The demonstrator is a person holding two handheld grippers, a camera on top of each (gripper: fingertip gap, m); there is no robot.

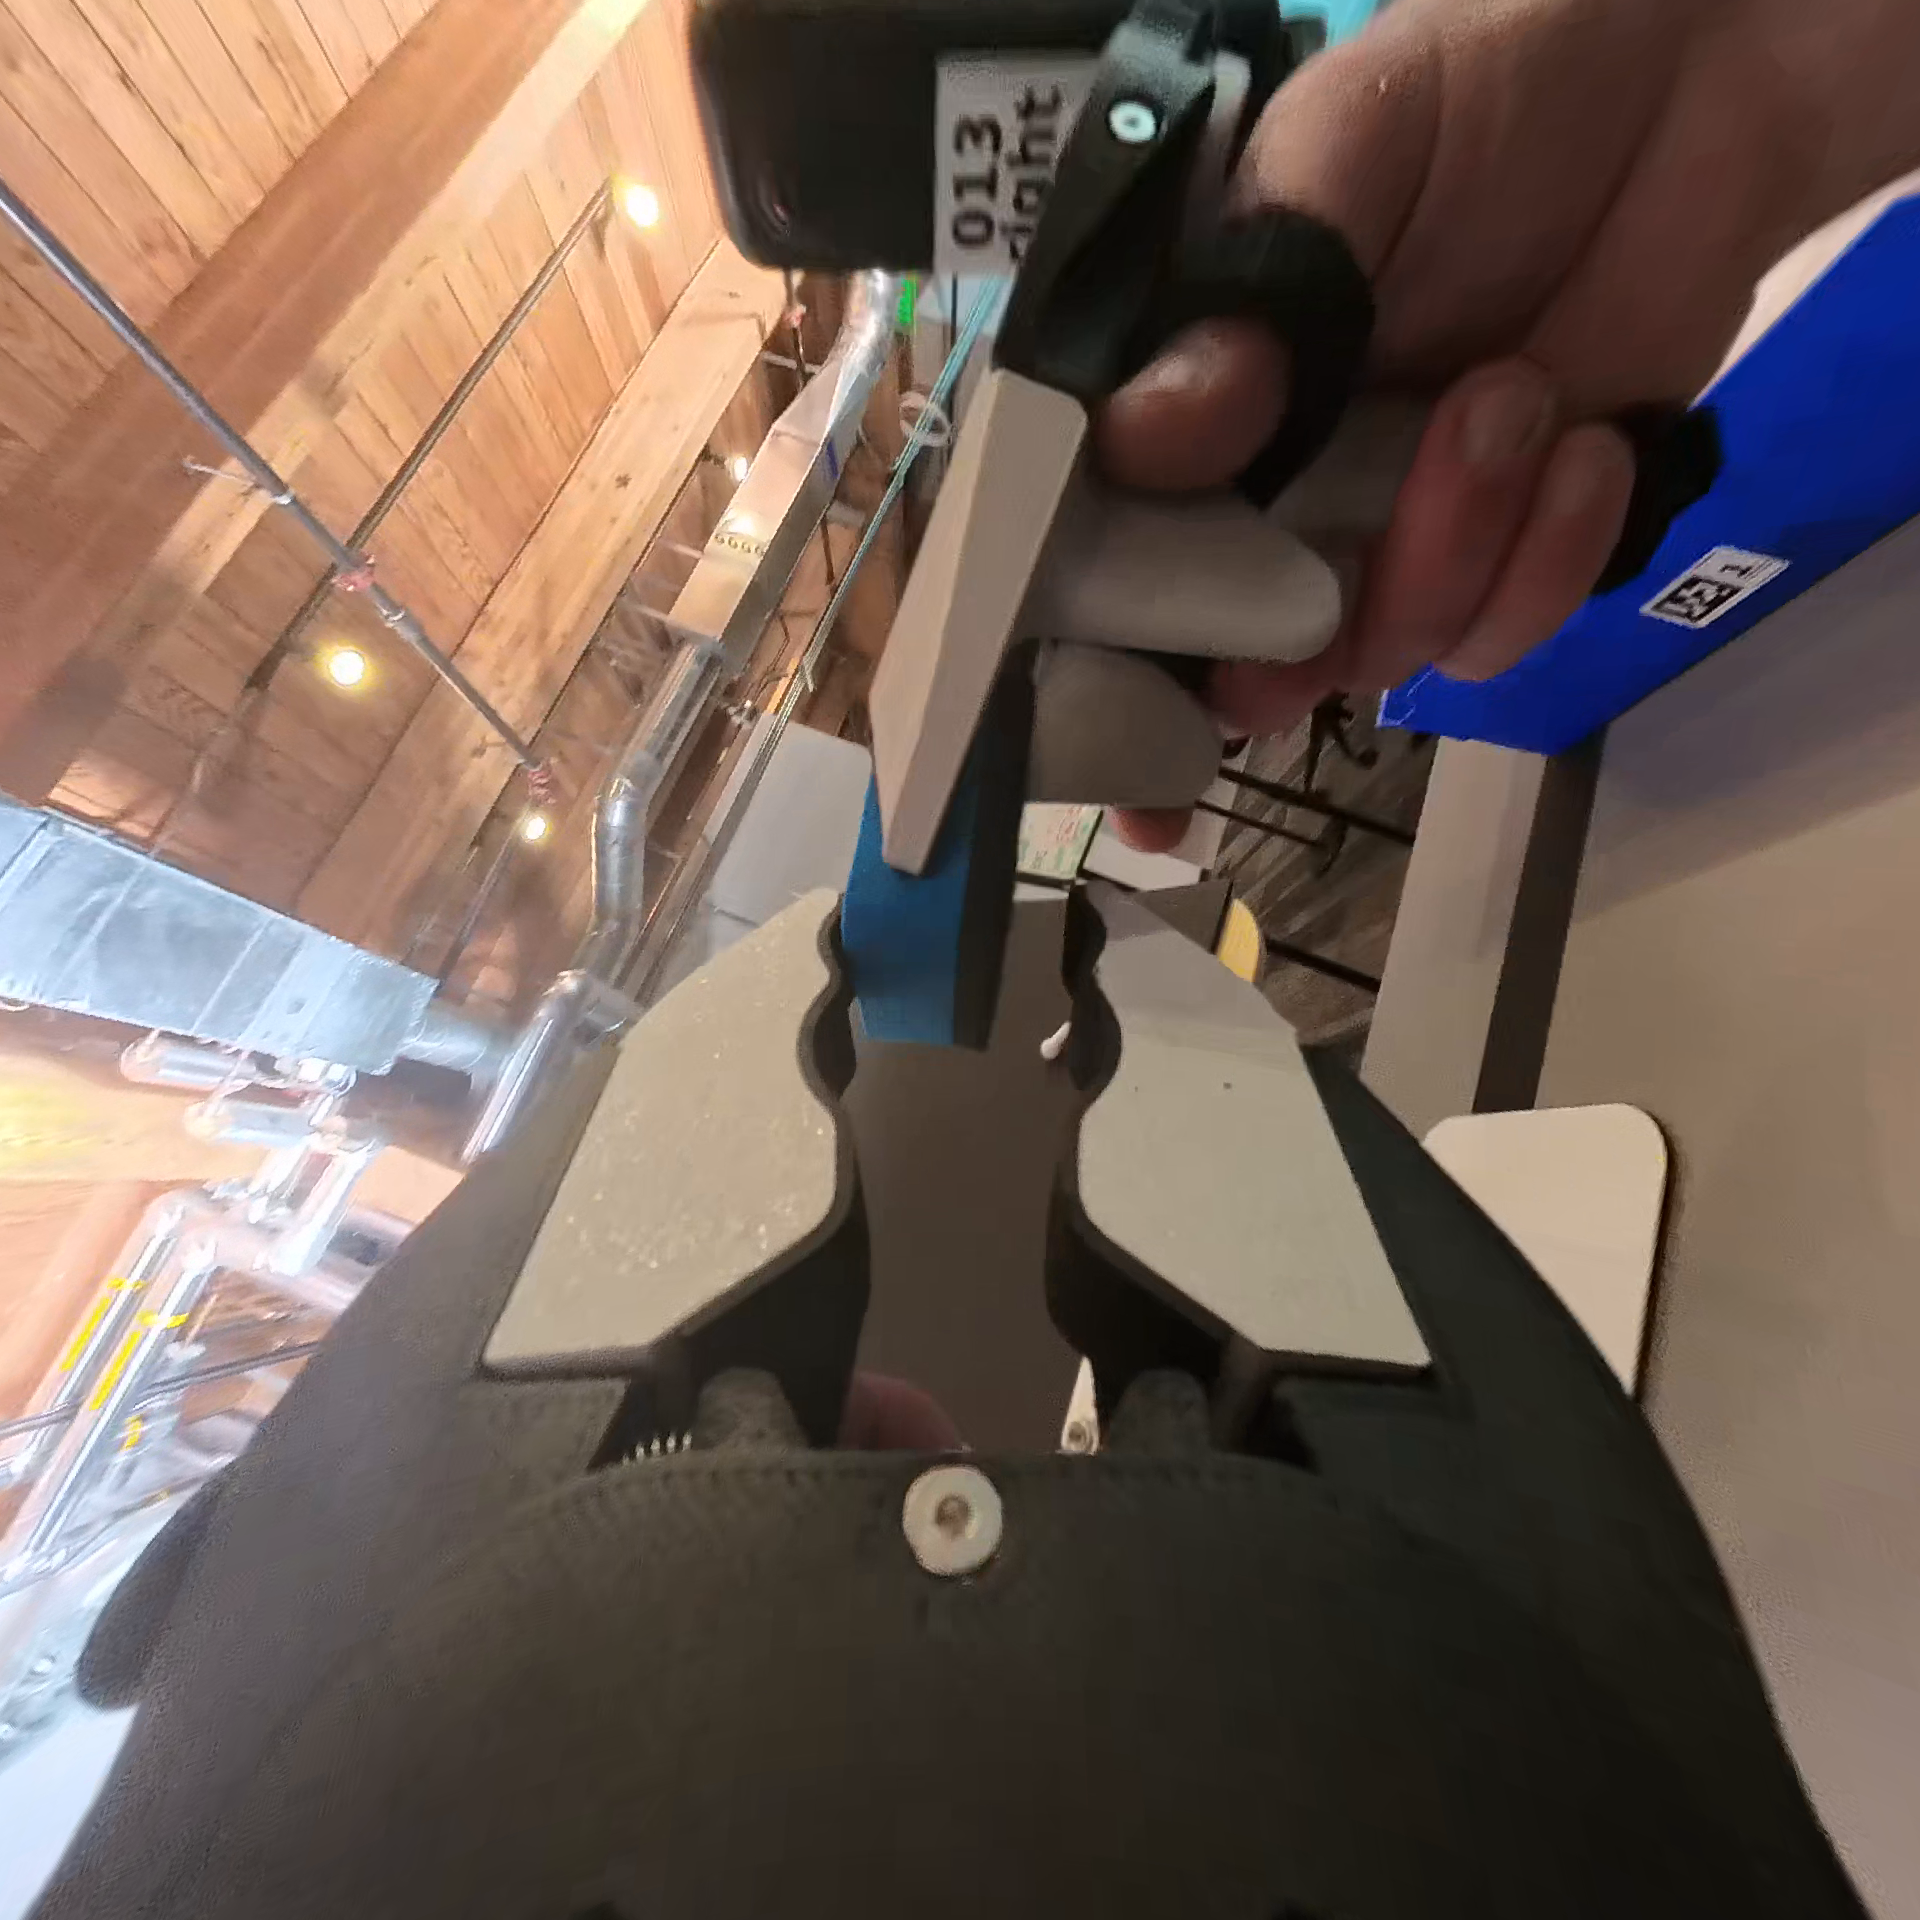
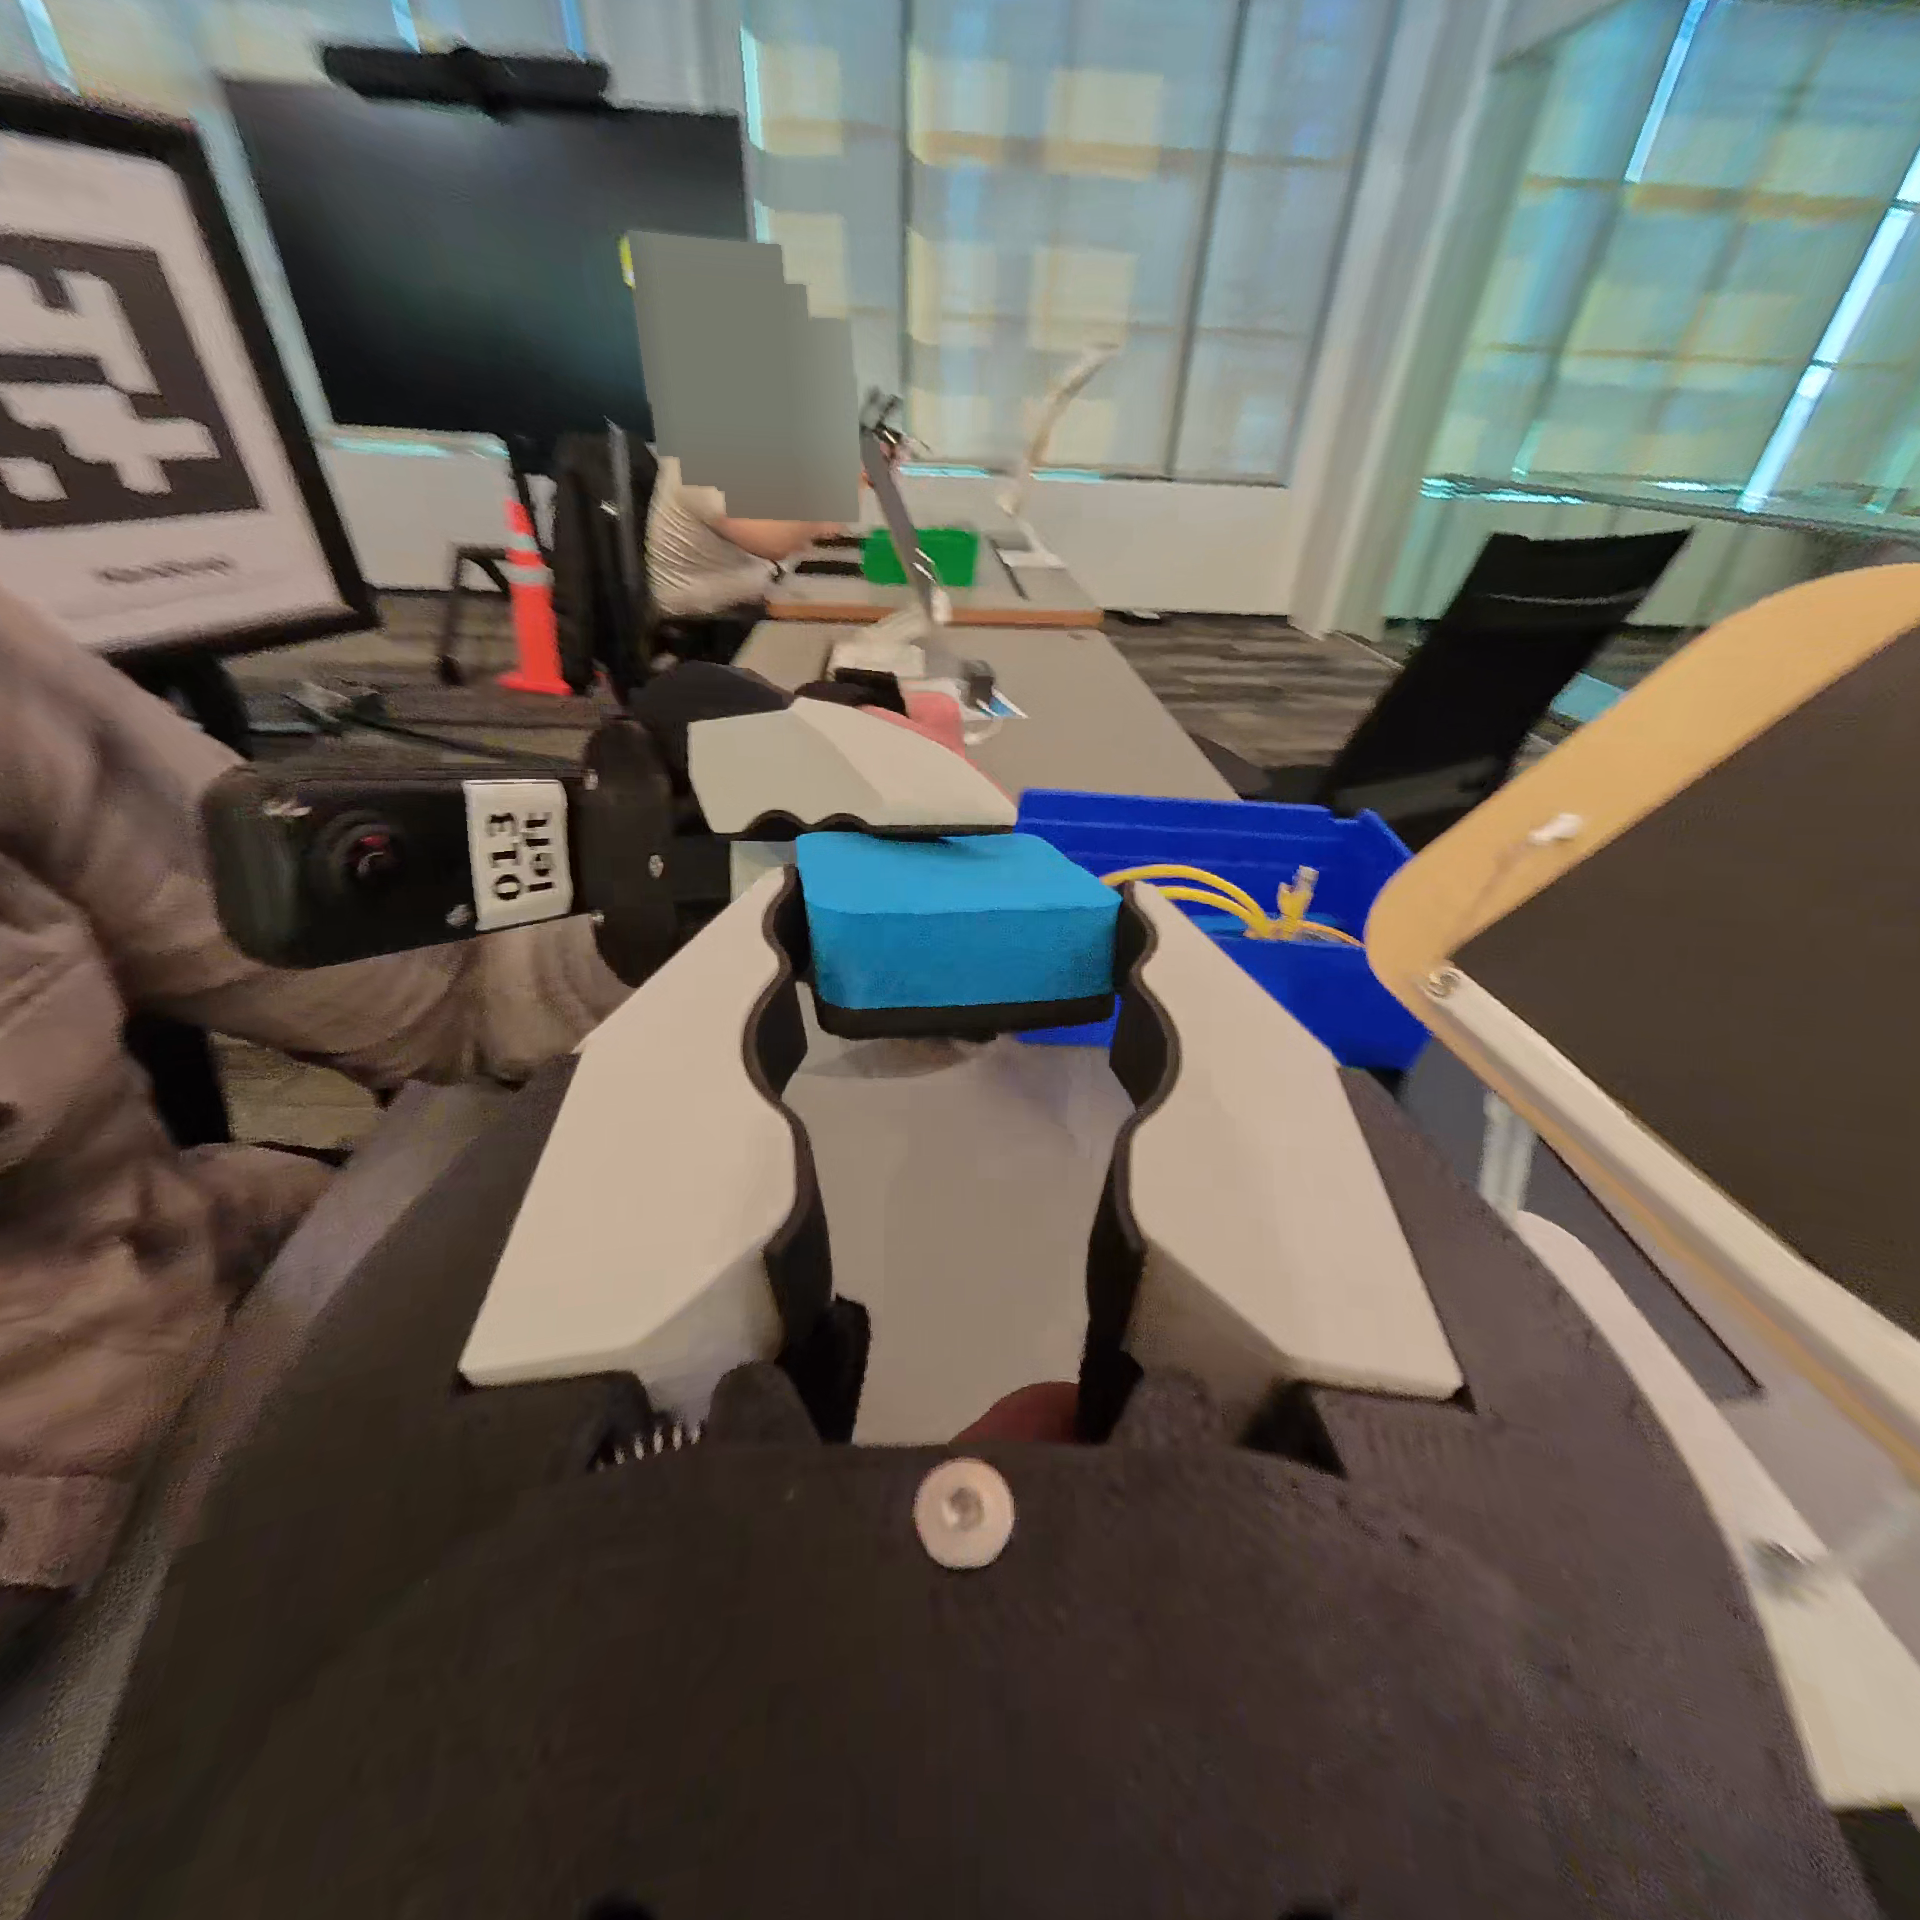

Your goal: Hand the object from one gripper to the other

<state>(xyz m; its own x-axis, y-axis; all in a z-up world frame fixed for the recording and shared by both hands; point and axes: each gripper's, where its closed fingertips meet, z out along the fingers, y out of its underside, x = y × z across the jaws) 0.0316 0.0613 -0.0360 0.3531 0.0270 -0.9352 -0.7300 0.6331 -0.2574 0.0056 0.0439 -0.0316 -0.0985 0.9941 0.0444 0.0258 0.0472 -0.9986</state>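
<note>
Office surroundings fill the right wrist view: tall windows across the top, a dark monitor [image 2: 488, 260] at upper left, an orange cone [image 2: 532, 603] and a long grey table [image 2: 1070, 717] running back from the centre. At mid-frame the right gripper [image 2: 961, 951] has its jaws clamped on the sides of a blue sponge block with a black base [image 2: 961, 930]. The left gripper [image 2: 873, 821] reaches in from the left, one pale finger lying on the block's top face; whether its jaws pinch the block cannot be told. A blue bin [image 2: 1299, 987] holding a yellow cable [image 2: 1236, 899] sits just behind. In the left wrist view, the block [image 1: 904, 971] stands between the left gripper's [image 1: 961, 997] fingertips, touching the left one, under the right gripper [image 1: 1039, 665] and the hand [image 1: 1507, 364] holding it.
</note>
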